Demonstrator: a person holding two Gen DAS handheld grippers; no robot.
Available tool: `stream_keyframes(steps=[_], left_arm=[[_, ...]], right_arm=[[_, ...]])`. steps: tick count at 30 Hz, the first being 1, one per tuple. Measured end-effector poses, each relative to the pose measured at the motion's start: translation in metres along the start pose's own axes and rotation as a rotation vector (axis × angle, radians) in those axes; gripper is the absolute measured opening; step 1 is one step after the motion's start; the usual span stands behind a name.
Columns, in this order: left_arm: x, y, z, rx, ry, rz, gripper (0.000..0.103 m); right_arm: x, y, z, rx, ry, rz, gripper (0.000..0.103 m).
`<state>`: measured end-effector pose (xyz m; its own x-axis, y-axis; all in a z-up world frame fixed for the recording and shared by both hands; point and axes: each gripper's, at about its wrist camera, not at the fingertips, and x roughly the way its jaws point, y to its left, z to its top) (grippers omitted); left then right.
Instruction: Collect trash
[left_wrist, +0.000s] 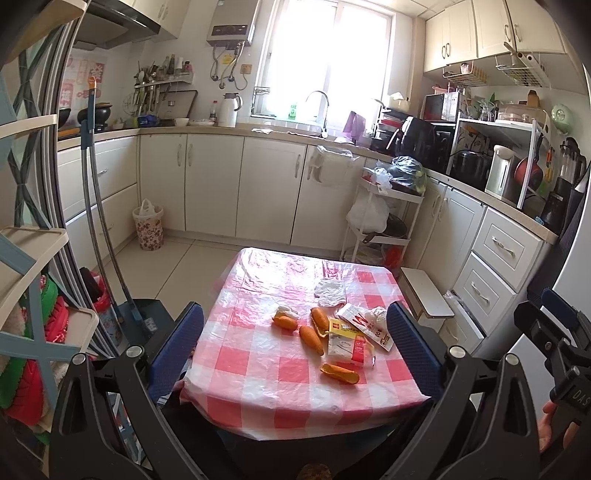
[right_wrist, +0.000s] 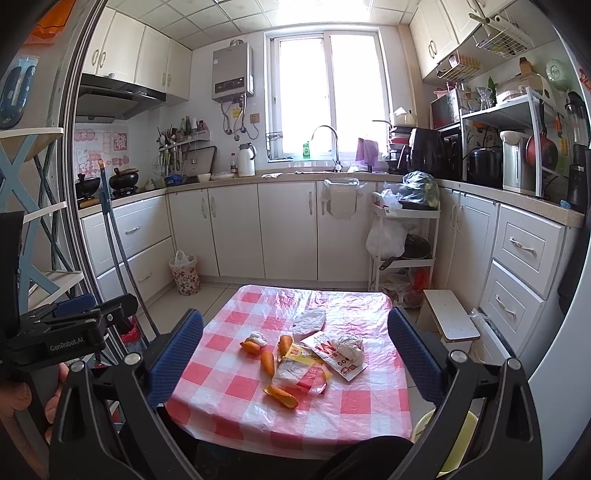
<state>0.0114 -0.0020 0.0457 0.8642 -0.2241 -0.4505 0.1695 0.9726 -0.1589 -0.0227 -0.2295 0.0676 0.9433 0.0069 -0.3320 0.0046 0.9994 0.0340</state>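
A small table with a pink-and-white checked cloth (left_wrist: 258, 369) (right_wrist: 229, 402) holds the trash. Several orange peel pieces (left_wrist: 311, 339) (right_wrist: 280, 396) lie around a yellow and red wrapper (left_wrist: 349, 347) (right_wrist: 301, 371). A red and white packet (left_wrist: 365, 325) (right_wrist: 334, 354), a crumpled tissue (left_wrist: 380, 315) (right_wrist: 349, 345) and a clear plastic bag (left_wrist: 330, 291) (right_wrist: 309, 321) lie just beyond. My left gripper (left_wrist: 295, 350) hangs open above the table's near edge, holding nothing. My right gripper (right_wrist: 295, 354) is open too, level with it and empty.
A floral waste bin (left_wrist: 148, 229) (right_wrist: 184, 273) stands on the floor by the far cabinets. A white stool (left_wrist: 426, 291) (right_wrist: 452, 317) and a wire trolley (left_wrist: 384, 221) flank the table's right side. A yellowish basin (right_wrist: 450, 439) sits below right. A shelf rack (left_wrist: 33, 258) stands left.
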Motion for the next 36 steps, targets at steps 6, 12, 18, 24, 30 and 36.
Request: stream_keyframes(steps=[6,12,18,24,30,36], left_arm=[[-0.004,0.002,0.001,-0.006,-0.005,0.004,0.096],[-0.007,0.005,0.004,-0.014,-0.007,0.009,0.096],[-0.006,0.007,0.004,-0.019,-0.005,0.009,0.096],[-0.006,0.006,0.004,-0.019,0.0,0.008,0.096],[-0.006,0.007,0.003,-0.019,0.001,0.009,0.096],[-0.007,0.006,0.003,-0.013,0.006,0.007,0.096]], right_arm=[[-0.001,0.004,0.001,-0.009,-0.001,0.009,0.096],[-0.002,0.007,0.002,-0.017,-0.002,0.017,0.096],[-0.002,0.009,0.003,-0.02,0.004,0.024,0.096],[-0.001,0.012,0.002,-0.031,0.009,0.03,0.096],[-0.002,0.014,0.002,-0.039,0.008,0.03,0.096],[0.0,0.014,0.001,-0.039,0.013,0.036,0.096]])
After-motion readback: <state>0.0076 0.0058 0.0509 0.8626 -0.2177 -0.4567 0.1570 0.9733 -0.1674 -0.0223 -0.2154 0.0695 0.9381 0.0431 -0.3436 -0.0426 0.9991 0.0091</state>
